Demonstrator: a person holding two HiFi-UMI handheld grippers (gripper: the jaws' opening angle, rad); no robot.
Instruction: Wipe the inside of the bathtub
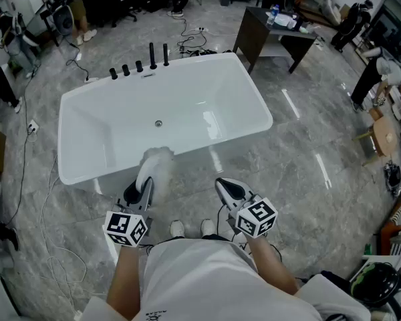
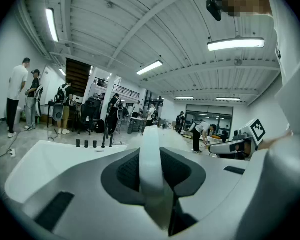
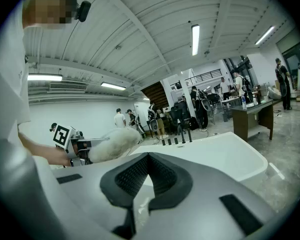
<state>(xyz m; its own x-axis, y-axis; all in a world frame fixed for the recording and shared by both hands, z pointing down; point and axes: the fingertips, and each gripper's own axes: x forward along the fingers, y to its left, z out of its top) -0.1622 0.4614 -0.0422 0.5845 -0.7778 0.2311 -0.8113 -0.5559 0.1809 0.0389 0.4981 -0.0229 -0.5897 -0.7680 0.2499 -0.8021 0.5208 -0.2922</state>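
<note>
The white bathtub (image 1: 107, 112) stands on the grey floor in front of me, with a drain (image 1: 158, 123) in its bottom. My left gripper (image 1: 146, 187) is shut on the white handle (image 2: 151, 159) of a fluffy white duster (image 1: 158, 156). The duster's head hangs over the tub's near rim. In the right gripper view the duster (image 3: 115, 141) shows at the left, with the tub (image 3: 225, 156) beyond it. My right gripper (image 1: 227, 187) is held beside the left one, outside the tub, shut with nothing in it (image 3: 149, 158).
Black tap fittings (image 1: 140, 62) line the tub's far rim. A dark table (image 1: 274, 35) stands behind the tub at the right. Cables (image 1: 47, 199) trail over the floor at the left. Several people stand around the room's edges.
</note>
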